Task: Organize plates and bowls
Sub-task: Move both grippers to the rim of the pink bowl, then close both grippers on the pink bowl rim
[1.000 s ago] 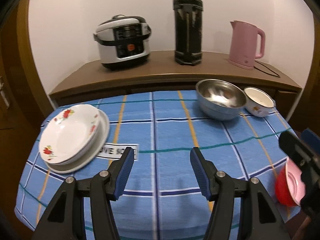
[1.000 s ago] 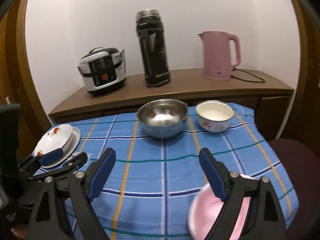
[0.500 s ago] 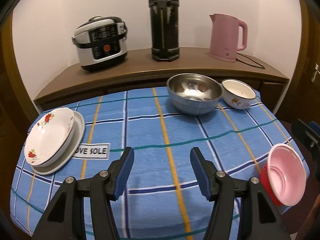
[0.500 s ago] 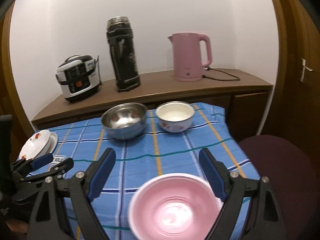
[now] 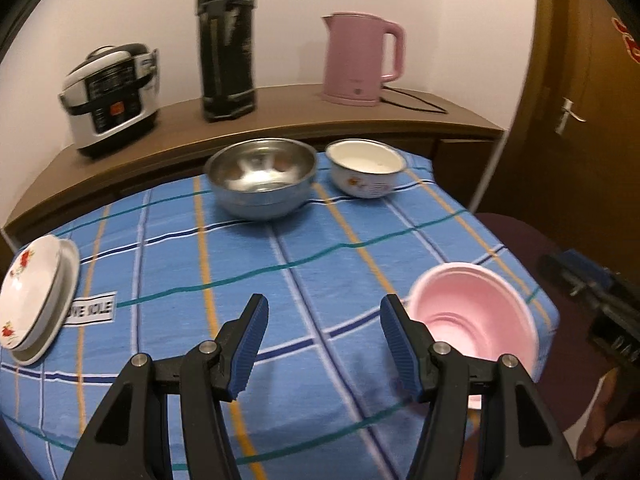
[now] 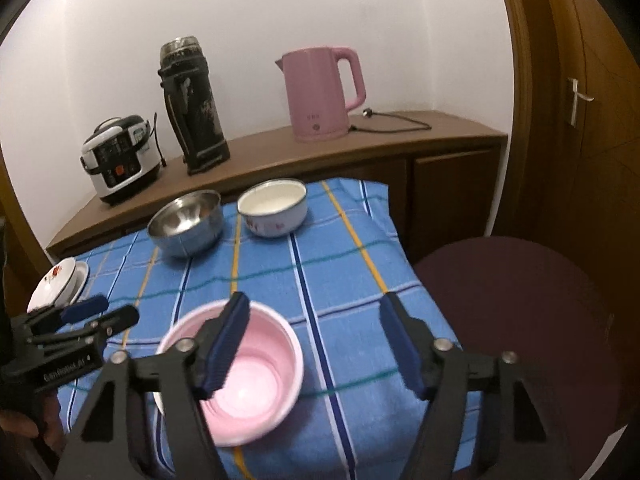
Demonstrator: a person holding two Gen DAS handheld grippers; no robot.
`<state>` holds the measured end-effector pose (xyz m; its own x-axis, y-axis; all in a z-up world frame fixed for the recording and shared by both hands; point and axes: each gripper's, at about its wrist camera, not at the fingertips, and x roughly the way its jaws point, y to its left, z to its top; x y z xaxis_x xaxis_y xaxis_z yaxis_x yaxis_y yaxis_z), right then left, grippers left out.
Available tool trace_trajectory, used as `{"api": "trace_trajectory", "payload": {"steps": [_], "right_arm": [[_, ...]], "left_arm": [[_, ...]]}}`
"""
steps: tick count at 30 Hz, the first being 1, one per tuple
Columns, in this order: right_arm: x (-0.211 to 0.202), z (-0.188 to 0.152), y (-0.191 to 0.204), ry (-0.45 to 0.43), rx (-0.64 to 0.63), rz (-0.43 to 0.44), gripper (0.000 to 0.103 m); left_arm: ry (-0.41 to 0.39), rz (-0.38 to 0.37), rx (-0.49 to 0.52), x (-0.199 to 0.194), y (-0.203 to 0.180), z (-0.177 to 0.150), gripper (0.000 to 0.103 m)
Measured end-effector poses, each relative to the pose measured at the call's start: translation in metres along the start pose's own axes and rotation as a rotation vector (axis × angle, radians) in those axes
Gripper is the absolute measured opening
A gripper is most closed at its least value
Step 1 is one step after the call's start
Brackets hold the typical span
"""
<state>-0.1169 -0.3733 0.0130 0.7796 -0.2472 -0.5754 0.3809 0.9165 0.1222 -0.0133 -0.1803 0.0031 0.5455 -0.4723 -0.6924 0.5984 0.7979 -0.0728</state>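
Counter [image 5: 320, 264] under blue checked cloth. Steel bowl [image 5: 261, 178] at far side, white enamel bowl [image 5: 365, 168] just beside it. Flowered plates [image 5: 32, 296] stacked at left edge. Pink bowl [image 6: 240, 364] near front right corner, upright. Right tool [image 6: 316, 344] jaws apart, just been closing, left finger over pink bowl, gripping nothing. Left tool [image 5: 324, 344] half-wide, empty, above cloth.

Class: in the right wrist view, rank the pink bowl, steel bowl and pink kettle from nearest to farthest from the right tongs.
1. Pink bowl: under the right tongs' left finger.
2. Steel bowl: mid-table, left.
3. Pink kettle: on the back counter.
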Motion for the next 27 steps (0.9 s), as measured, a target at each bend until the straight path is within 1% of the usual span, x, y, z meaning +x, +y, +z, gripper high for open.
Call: {"api": "trace_trajectory", "payload": {"steps": [3,7,10,13,17,20,22,25,27], "right_arm": [[-0.004,-0.006,-0.005,0.002,-0.005,-0.012,0.064],[-0.002,-0.012,-0.008,0.027,0.011,0.027,0.064],[0.003,-0.018,-0.008,0.058,0.009,0.037,0.062],[0.007,-0.023,-0.008,0.08,0.004,0.05,0.058],[0.01,-0.025,-0.006,0.089,-0.01,0.047,0.058],[0.015,-0.027,-0.004,0.108,-0.018,0.039,0.052],[0.018,-0.028,-0.003,0.122,-0.014,0.045,0.051],[0.021,-0.028,-0.002,0.132,-0.015,0.046,0.045],[0.022,-0.028,0.0,0.136,-0.017,0.05,0.042]], "left_arm": [[0.009,-0.023,0.012,0.003,-0.012,0.0,0.061],[0.031,-0.036,0.034,0.008,-0.027,-0.003,0.061],[0.035,-0.033,0.055,0.009,-0.035,-0.004,0.061],[0.051,-0.029,0.073,0.013,-0.042,-0.006,0.061],[0.07,0.002,0.089,0.021,-0.046,-0.007,0.061],[0.079,0.012,0.088,0.024,-0.046,-0.007,0.061],[0.079,0.02,0.091,0.026,-0.046,-0.007,0.061],[0.079,0.025,0.096,0.028,-0.046,-0.007,0.061],[0.082,0.03,0.101,0.03,-0.047,-0.008,0.061]]}}
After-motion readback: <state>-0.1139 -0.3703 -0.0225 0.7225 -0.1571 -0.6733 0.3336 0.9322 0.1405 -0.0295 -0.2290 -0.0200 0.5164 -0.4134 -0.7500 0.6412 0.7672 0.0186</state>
